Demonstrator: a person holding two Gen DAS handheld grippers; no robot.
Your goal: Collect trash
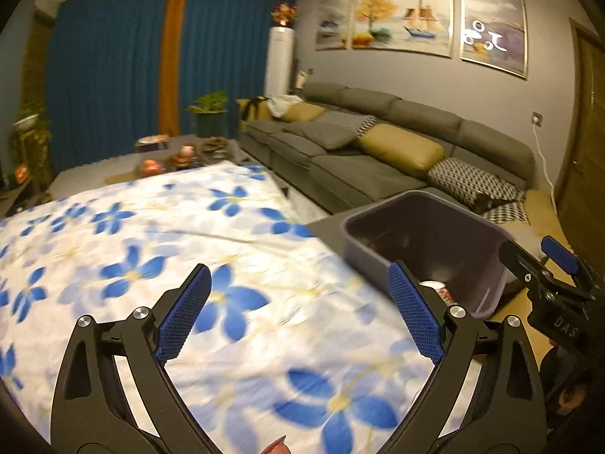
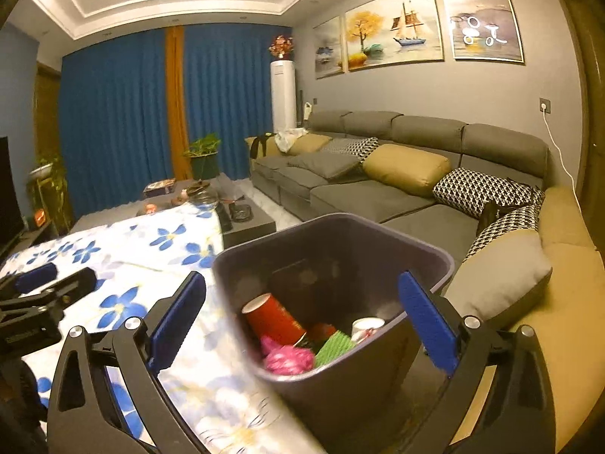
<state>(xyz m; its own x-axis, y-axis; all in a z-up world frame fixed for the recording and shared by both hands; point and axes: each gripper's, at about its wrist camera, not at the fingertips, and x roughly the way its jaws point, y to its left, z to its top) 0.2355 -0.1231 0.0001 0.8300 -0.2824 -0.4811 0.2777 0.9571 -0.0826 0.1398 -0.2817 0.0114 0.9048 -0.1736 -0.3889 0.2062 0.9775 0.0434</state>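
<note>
Both the left gripper and right gripper have jaws wide apart and hold nothing. Just past the right one stands the bin with a red cup, pink wad and green piece inside. Judging by the bare cloth beyond, each should lift clear of the rim before seeking more trash.
</note>
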